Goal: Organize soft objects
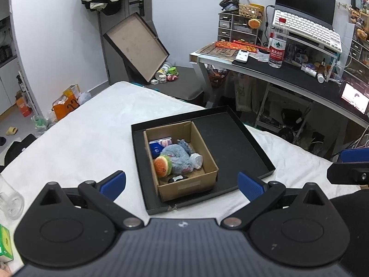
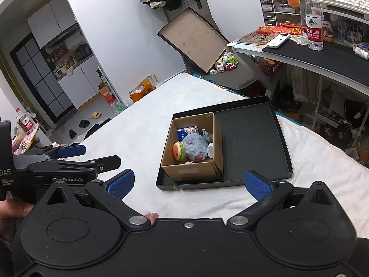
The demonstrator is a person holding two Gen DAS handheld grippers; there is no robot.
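Soft toys packed in a cardboard box on a black tray

An open brown cardboard box (image 1: 184, 185) sits in the left part of a shallow black tray (image 1: 230, 143), which lies flat on a bed with a white cover (image 1: 92, 133). Inside the box, a fluffy grey-blue plush toy (image 1: 177, 159) lies on its side and fills the middle. A small plush burger (image 1: 162, 166), with orange bun and green layer, leans against it at the near left. A blue-and-white packet (image 1: 159, 145) rests behind them at the far left wall. The right part of the tray is bare.
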